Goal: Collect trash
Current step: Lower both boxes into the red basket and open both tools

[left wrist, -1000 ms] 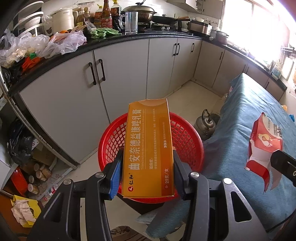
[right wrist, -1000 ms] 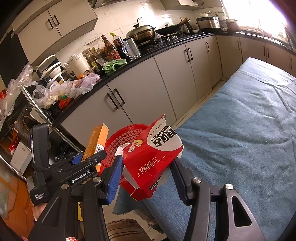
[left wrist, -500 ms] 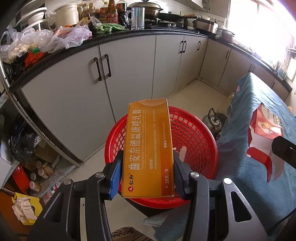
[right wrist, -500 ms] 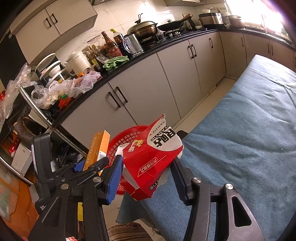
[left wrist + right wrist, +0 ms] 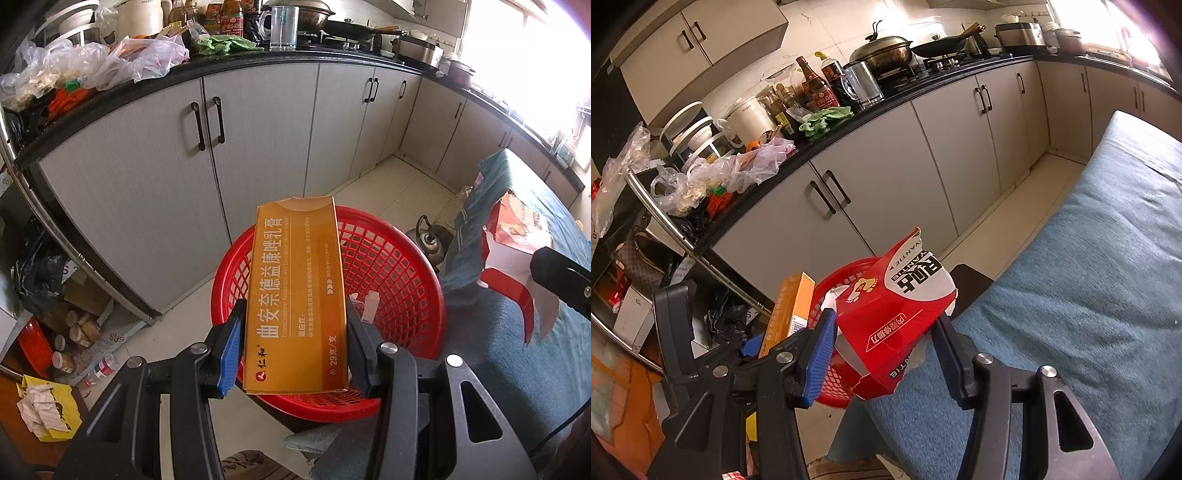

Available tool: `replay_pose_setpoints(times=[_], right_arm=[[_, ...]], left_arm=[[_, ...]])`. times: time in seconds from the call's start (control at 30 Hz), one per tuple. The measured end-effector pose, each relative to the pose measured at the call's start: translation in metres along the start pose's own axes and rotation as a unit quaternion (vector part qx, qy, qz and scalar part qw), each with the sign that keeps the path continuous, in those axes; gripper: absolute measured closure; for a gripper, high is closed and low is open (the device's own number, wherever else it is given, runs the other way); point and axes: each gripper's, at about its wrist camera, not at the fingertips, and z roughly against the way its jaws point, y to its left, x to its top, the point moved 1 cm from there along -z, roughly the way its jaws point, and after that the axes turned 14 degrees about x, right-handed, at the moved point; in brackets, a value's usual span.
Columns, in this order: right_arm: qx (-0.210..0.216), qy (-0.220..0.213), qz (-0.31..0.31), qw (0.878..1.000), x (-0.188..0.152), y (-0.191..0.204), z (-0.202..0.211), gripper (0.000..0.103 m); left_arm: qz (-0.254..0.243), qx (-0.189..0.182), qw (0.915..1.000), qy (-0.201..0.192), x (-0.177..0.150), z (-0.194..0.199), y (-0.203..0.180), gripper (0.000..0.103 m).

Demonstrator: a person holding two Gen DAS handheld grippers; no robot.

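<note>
Left wrist view showed the left gripper, jaws clamped on a flat orange cardboard box, above the round red plastic mesh basket, while at 3 o'clock the right gripper held a torn red-and-white carton.

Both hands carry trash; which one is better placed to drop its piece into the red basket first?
Left. Its orange box hangs directly over the red basket, while the right's red carton sits beside the rim.
</note>
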Motion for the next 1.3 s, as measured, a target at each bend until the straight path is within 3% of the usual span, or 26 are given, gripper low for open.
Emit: replay_pose_setpoints(times=[0.4,0.83,1.3], right_arm=[[-0.003,0.006,-0.002,1.000,0.000,-0.003,-0.008,0.046],[-0.015,0.001,0.015,1.000,0.000,0.004,-0.011,0.046],[-0.029,-0.002,0.057,0.998,0.021,0.024,-0.025,0.046]], left_arm=[[0.033,-0.021,0.9992,-0.003,0.004,0.005,0.012,0.056],[0.069,-0.042,0.9948,-0.062,0.016,0.043,0.027,0.056],[0.058,-0.028,0.9974,-0.032,0.010,0.015,0.022,0.056]])
